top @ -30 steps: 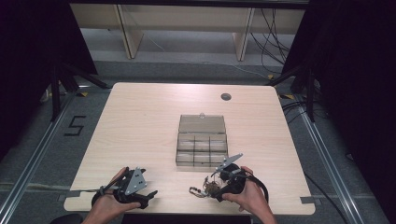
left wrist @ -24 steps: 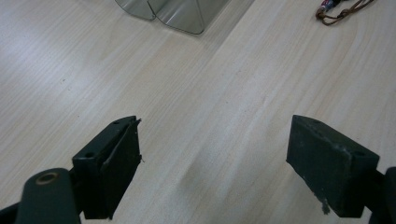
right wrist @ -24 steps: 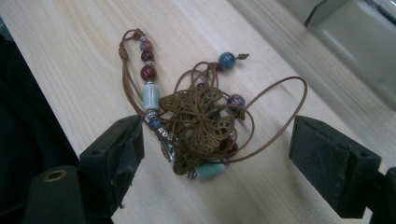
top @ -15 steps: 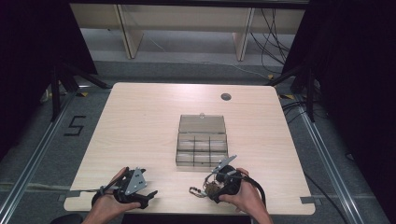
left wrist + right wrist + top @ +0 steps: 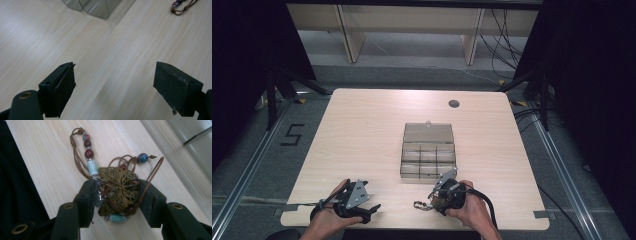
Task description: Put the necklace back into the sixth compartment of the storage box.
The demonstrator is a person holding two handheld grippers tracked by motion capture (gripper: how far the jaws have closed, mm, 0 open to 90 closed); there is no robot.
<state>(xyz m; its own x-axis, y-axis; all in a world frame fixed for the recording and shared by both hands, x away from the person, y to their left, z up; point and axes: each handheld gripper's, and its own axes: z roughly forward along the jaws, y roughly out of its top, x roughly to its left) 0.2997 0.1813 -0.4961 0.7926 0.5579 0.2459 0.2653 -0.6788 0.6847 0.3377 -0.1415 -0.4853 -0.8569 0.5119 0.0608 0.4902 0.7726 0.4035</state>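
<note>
Jaws of the right hand-held gripper (image 5: 117, 195) have just closed on the beaded necklace (image 5: 118, 187), while the left hand-held gripper (image 5: 113, 90) gapes beside it.

- Beaded necklace (image 5: 117, 187): lower beads hidden between the right gripper's (image 5: 117, 202) pads; in the left gripper view, cut off by the top edge.
- Clear compartment box (image 5: 96, 6): cut off by the top edge in the left gripper view; contents too small to tell from above.

The right tongs (image 5: 117, 197) have just been closing, and their jaws now press on the beaded necklace (image 5: 118, 188) between them. The right hand (image 5: 472, 212) has barely shifted.
</note>
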